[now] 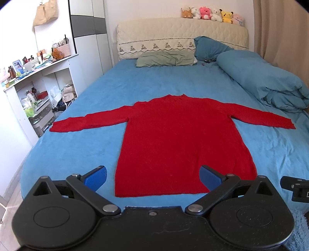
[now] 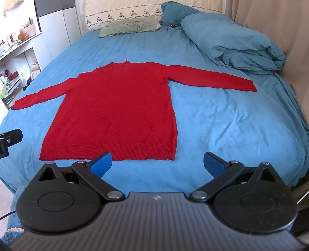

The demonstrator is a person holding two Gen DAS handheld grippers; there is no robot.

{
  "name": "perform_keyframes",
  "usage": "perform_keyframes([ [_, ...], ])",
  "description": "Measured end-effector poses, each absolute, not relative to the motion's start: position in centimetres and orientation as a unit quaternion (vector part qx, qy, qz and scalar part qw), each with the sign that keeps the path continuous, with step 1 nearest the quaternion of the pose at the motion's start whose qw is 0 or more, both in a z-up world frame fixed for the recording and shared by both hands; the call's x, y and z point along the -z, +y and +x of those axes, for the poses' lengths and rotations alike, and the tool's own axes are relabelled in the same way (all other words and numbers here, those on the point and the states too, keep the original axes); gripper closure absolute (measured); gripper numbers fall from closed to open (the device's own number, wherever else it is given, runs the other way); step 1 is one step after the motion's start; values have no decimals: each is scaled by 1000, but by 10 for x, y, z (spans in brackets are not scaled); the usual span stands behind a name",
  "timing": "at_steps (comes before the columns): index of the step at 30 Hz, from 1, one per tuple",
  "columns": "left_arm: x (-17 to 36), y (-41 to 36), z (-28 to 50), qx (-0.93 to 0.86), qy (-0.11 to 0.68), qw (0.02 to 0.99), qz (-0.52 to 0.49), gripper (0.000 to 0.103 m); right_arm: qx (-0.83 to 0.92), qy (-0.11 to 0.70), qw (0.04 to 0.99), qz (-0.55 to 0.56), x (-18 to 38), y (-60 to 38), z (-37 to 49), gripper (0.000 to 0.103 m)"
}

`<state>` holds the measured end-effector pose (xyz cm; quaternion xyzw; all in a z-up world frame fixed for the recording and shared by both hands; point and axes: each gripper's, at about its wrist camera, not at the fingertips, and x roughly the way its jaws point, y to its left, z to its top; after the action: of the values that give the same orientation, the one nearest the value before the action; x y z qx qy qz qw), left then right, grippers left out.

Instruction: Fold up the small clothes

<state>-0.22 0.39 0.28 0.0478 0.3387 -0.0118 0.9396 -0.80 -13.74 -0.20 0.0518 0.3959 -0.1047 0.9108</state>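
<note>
A red long-sleeved sweater (image 1: 179,139) lies flat on the blue bed (image 1: 77,146), both sleeves spread out sideways, hem nearest me. It also shows in the right wrist view (image 2: 115,108). My left gripper (image 1: 152,177) is open and empty, held above the hem's left half. My right gripper (image 2: 157,164) is open and empty, held just in front of the hem's right corner. A part of the right gripper shows at the right edge of the left wrist view (image 1: 295,189).
A rolled blue duvet (image 1: 266,81) lies along the bed's right side. Pillows (image 1: 166,58) and a cream headboard (image 1: 173,36) with plush toys (image 1: 212,13) are at the far end. White shelves (image 1: 38,92) full of items stand left of the bed.
</note>
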Motion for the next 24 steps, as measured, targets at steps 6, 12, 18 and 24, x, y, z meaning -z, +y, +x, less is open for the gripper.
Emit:
perform_keyframes([
  [6,-1,3,-2,15,336,940,50,0,107,394,912,42,0,-136,-7,0],
  [12,-1,4,-4,17,336,940,50,0,105,394,912,44,0,-136,-7,0],
  [18,-2,4,-6,18,336,940,51,0,105,392,913,47,-2,-135,-10,0],
  [24,-4,5,-6,17,336,941,49,0,106,393,912,46,-2,-134,-10,0],
])
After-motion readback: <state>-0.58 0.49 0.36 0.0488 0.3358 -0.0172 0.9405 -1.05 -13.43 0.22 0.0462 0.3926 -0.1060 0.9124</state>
